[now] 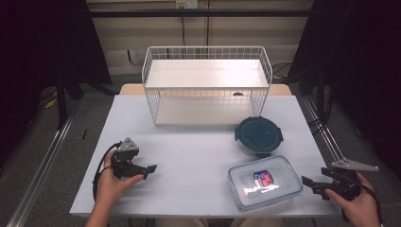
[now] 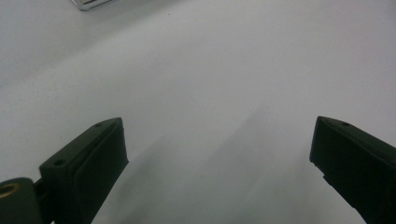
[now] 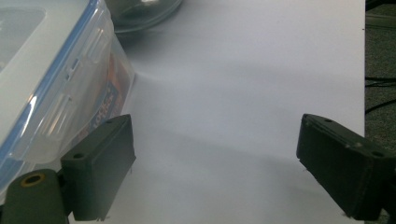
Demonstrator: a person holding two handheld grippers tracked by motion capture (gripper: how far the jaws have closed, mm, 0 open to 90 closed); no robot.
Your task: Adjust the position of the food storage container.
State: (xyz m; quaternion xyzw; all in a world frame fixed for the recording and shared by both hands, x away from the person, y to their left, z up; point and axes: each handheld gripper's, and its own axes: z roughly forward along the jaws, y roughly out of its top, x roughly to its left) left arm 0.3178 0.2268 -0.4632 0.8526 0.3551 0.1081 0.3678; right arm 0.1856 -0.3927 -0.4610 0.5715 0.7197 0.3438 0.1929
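dark curtains frame a white worktop (image 1: 189,156) with a two-tier wire rack (image 1: 206,85) at its far edge, its shelves bare, probably awaiting the boxes. one rectangular clear box with a blue-edged lid (image 1: 265,182) lies front right, close to the right gripper (image 1: 316,187), with one round dark-lidded container (image 1: 258,135) just behind it. two grippers rest low at the near corners, left gripper (image 1: 147,169) well apart from both boxes, jaws of each spread wide on nothing.

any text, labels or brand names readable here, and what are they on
No text can be read.
Rectangular clear container: a red, white and blue label on its lid, print too small and blurred to read.
The same container's side label in the right gripper view: lettering blurred, unreadable.
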